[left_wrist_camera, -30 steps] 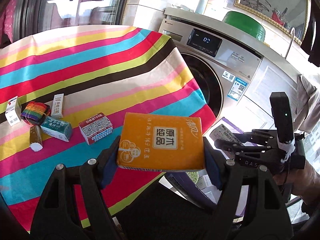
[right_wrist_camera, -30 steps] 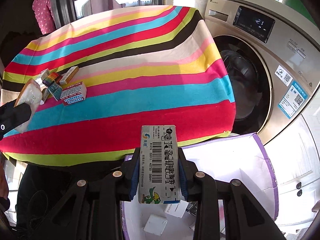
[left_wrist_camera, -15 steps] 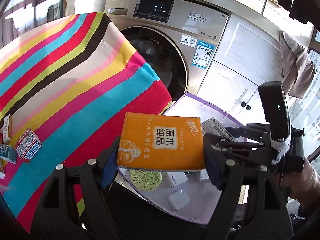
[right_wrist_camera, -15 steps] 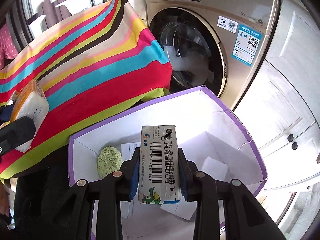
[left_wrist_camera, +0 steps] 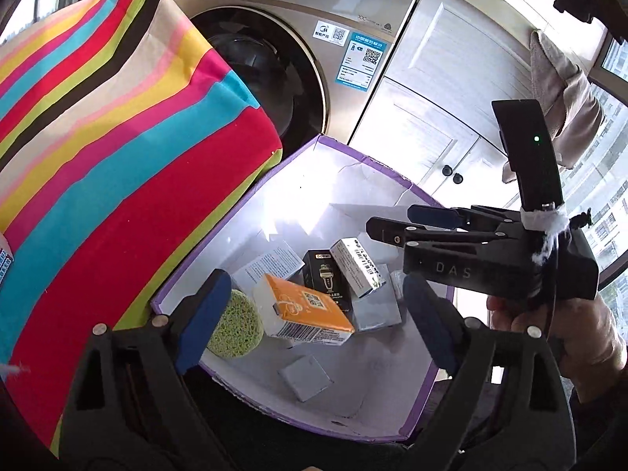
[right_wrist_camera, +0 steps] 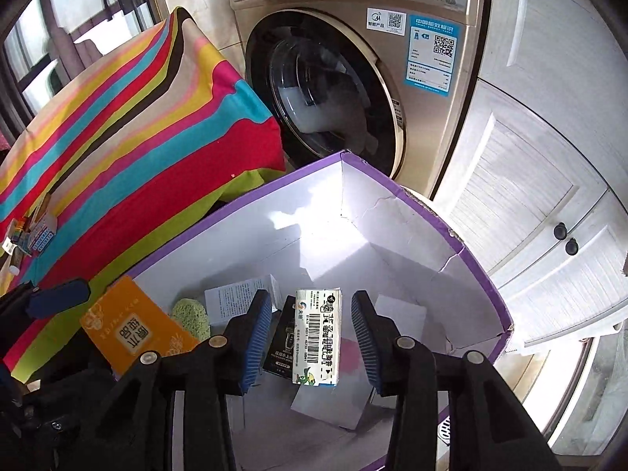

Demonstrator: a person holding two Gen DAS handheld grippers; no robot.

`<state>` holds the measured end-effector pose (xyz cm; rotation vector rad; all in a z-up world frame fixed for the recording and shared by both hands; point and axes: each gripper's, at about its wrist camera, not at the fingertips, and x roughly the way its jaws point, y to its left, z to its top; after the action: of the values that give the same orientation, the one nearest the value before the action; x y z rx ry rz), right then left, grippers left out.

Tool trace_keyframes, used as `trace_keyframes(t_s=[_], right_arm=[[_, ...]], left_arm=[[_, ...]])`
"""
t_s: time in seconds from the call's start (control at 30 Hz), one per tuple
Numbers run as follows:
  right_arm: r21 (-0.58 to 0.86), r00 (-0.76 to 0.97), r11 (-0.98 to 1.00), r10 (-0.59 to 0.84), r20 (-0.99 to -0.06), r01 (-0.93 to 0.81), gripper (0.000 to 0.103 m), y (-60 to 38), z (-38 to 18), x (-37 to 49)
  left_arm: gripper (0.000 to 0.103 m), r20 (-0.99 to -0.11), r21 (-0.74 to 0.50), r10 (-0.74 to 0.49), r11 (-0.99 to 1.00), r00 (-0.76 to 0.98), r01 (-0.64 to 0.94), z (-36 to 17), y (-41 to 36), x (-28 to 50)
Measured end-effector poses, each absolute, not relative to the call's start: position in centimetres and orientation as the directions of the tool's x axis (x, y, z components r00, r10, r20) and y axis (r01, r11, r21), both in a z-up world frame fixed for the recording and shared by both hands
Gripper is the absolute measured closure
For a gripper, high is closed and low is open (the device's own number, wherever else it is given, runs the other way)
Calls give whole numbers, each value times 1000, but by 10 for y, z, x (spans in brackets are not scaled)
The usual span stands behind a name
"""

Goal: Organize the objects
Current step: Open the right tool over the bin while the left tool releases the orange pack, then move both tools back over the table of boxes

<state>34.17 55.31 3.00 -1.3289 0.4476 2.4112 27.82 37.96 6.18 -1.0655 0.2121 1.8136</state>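
Observation:
My left gripper [left_wrist_camera: 314,318] hangs over a purple-rimmed white box [left_wrist_camera: 365,161], its jaws opening. The orange tissue pack [left_wrist_camera: 306,310] lies loose in the box below, free of the pads. My right gripper [right_wrist_camera: 312,341] is over the same box [right_wrist_camera: 471,259], its jaws opening too. A white barcode carton [right_wrist_camera: 318,337] sits between its blue pads [right_wrist_camera: 257,337] with a gap on each side. From the left wrist that carton [left_wrist_camera: 355,267] rests on a black carton [left_wrist_camera: 325,278], with the right gripper [left_wrist_camera: 388,221] above it. The orange pack [right_wrist_camera: 133,329] shows at the box's left.
A green sponge [left_wrist_camera: 235,329] and several small white cartons lie in the box. The striped tablecloth [left_wrist_camera: 117,157] drapes to the left, with small items [right_wrist_camera: 35,231] on it. A washing machine [right_wrist_camera: 333,98] and white cabinet doors [right_wrist_camera: 549,157] stand behind.
Both grippers swung from over the striped table to above the purple box. Each opened its jaws: the orange pack dropped into the box, and the barcode carton is no longer pinched.

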Motion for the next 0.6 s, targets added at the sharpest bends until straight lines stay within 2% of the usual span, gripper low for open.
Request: trace_keyframes(t_s=[0.03, 0.37, 0.6], right_arm=[[113, -497, -886, 143, -856, -449, 39, 553, 28, 342], [107, -530, -918, 122, -839, -381, 35, 531, 42, 333], [87, -551, -949, 99, -829, -302, 33, 505, 57, 322]], left_arm=[[11, -739, -299, 659, -505, -138, -810, 63, 377, 279], [11, -635, -233, 705, -565, -317, -791, 95, 338, 276], [11, -620, -112, 653, -623, -435, -774, 102, 309, 278]])
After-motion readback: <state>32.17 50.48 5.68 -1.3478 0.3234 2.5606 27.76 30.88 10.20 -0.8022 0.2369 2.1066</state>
